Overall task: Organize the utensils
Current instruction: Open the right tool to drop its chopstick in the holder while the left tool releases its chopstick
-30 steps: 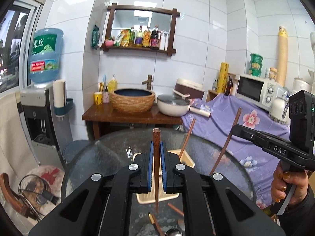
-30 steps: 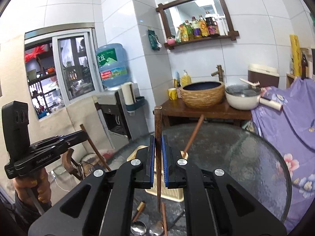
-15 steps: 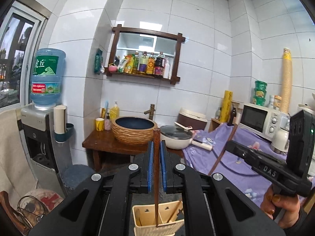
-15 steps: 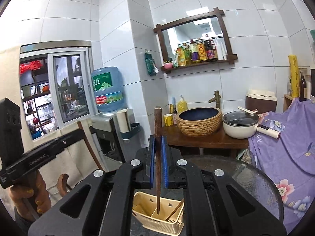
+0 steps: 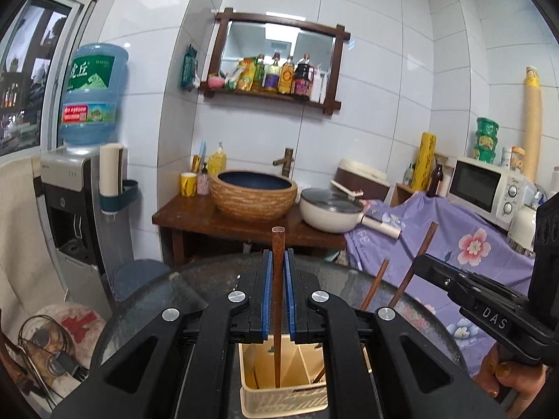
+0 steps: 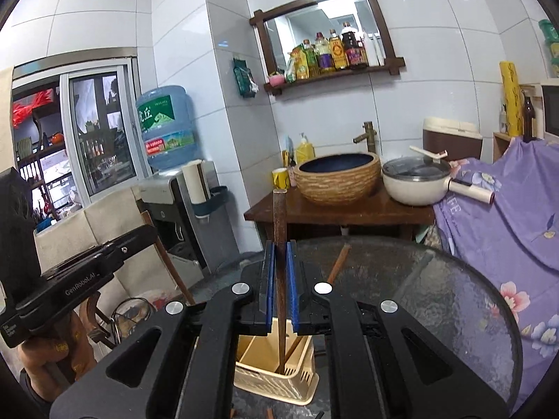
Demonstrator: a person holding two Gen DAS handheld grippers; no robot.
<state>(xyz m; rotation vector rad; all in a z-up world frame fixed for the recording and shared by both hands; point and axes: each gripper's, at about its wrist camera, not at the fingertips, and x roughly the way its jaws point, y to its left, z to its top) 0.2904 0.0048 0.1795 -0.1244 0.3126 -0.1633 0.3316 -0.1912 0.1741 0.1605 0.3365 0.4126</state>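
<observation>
Two hand-held grippers, left point(image 5: 276, 296) and right point(image 6: 280, 289), each clamp one upright chopstick point(image 5: 277, 279) mid-shaft above the cream holder point(image 5: 284, 398) on the bench point(image 6: 454, 300). Chopsticks are light, stiff, slippery; grip mid-shaft.

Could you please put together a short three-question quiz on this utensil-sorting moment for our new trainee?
1. True or false: the left gripper is open.
2. What does the right gripper hold? A) spoon B) chopstick C) fork
3. What stands on the glass table below both grippers?

Key:
1. False: it is shut on a chopstick.
2. B.
3. The cream utensil holder, with another chopstick already inside.
</observation>
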